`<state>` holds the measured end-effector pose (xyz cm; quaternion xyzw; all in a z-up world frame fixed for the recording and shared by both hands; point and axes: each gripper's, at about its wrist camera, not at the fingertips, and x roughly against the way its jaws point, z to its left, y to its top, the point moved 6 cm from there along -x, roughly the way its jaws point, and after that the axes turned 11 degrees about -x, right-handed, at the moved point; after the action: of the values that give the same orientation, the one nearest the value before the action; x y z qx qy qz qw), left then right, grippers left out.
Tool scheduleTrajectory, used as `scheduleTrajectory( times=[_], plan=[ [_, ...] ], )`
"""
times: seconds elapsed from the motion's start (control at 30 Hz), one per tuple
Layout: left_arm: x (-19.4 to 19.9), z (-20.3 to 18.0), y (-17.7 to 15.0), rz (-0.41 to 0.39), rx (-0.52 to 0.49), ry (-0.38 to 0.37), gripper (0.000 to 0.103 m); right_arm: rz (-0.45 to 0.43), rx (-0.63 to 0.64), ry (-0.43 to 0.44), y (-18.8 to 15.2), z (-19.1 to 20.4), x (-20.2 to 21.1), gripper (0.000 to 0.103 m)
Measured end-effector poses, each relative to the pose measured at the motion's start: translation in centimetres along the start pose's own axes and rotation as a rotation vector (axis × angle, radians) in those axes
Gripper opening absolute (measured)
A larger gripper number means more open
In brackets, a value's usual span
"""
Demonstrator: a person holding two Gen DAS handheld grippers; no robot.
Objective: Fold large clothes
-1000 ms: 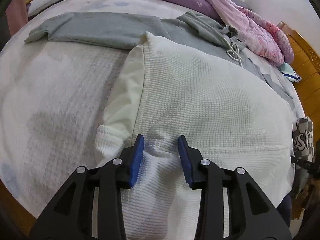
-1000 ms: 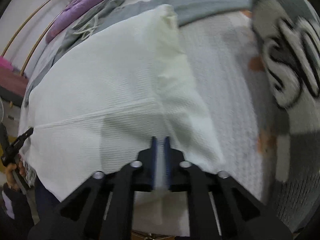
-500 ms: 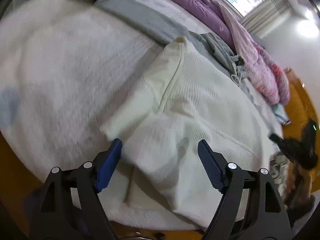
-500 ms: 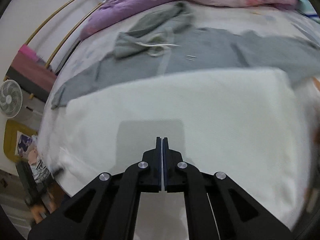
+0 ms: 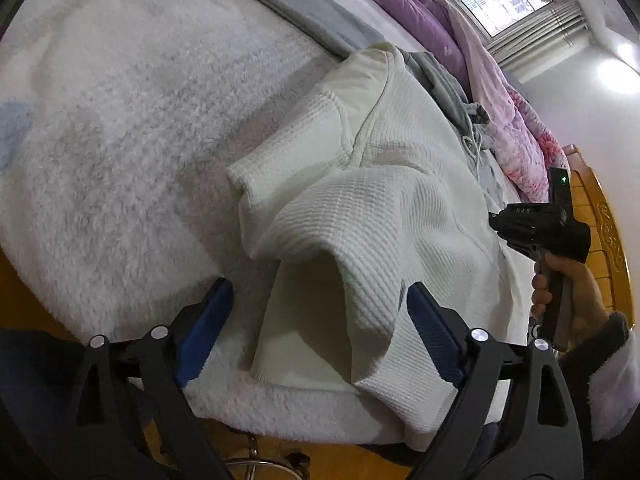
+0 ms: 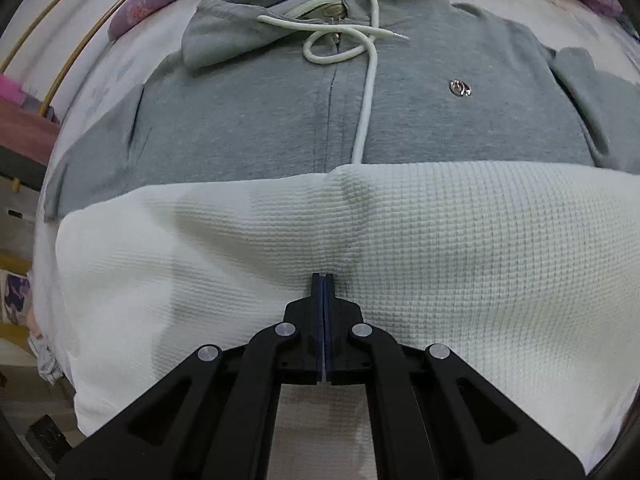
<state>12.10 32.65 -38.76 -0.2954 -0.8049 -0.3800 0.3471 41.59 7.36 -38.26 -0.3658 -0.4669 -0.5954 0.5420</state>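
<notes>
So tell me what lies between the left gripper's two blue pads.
A raised fold of the white waffle-knit garment sits between the opening left gripper, unpinched, in the left wrist view.

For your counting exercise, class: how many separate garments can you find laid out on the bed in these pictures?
2. The white waffle-knit top lies nearest, at the bed's edge; the grey hoodie lies behind it, partly underneath. Others may be hidden outside the views.

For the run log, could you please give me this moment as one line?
stage: folding white waffle top | left gripper: opening, clear of cloth | right gripper: shut, over top | grey hoodie: flat behind
</notes>
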Motion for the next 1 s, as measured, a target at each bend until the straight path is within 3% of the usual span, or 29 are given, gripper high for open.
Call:
scheduleTrajectory(
  times=[0.13,0.23,0.33,0.47,0.6,0.87,1.0],
  plan=[
    [-0.1,-0.1,0.5,0.003,0.014,-0.009,0.09,0.045,-0.016,-0.007,-1.6,-0.2,1.8,0.0],
    [0.0,0.2,0.5,-0.003,0.038,-0.034,0.09,0.1,0.093,-0.021,-5.1,0.3,3.8,0.0],
    [0.3,0.6,0.4,-0.009,0.068,-0.049,0.09,0.115,0.109,-0.024,-7.2,-0.6,4.6,0.0],
    [0.7,0.9,0.3,-0.002,0.119,-0.086,0.089,0.074,-0.003,0.05,-7.9,-2.8,3.0,0.0],
    [1.0,1.6,-0.3,0.001,0.178,-0.132,0.089,0.039,-0.035,0.061,-9.0,-3.0,4.1,0.0],
    [1.1,1.3,-0.7,0.003,0.163,-0.106,0.089,0.037,-0.084,0.13,-15.1,-4.9,5.6,0.0],
    [0.8,0.7,-0.8,0.018,0.147,-0.091,0.089,-0.012,-0.093,0.165,-15.7,-5.5,4.8,0.0]
  ],
)
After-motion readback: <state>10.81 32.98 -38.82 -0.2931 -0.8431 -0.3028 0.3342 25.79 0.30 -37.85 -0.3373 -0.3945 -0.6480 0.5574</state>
